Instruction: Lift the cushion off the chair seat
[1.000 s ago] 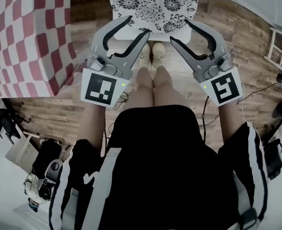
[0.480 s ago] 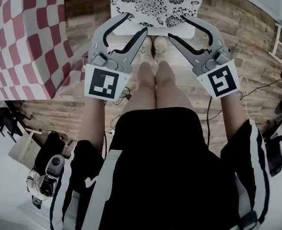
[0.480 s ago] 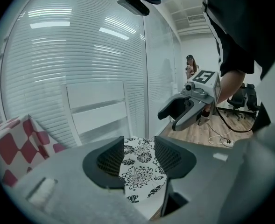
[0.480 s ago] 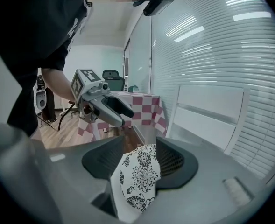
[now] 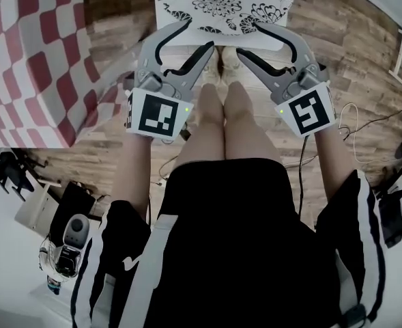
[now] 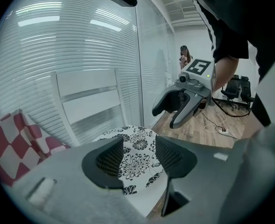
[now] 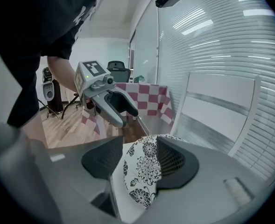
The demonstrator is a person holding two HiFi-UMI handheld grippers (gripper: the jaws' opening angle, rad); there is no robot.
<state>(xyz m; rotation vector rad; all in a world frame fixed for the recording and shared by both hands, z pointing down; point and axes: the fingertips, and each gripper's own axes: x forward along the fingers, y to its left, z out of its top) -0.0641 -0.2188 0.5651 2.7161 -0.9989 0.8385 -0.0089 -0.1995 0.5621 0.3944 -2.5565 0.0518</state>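
Black short-sleeved top (image 5: 241, 251) with white stripes (image 5: 143, 265) down the sleeves, grey left hand-held gripper (image 5: 195, 35) and right hand-held gripper (image 5: 250, 39), black ribbed pads (image 6: 110, 158), white cube (image 5: 158, 113) with black square markers, small green light (image 5: 186, 109)

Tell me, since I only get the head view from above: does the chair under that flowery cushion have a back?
Observer: Yes. The left gripper view shows a white chair back with flat rails rising behind the cushion.
Operator: What's behind the chair?
Observer: A wall of white horizontal blinds.
Operator: Are those two tools holding the cushion?
Observer: No. The left gripper and right gripper have both just been opening their fingers. Through each gap the cushion shows ahead, with nothing gripped.
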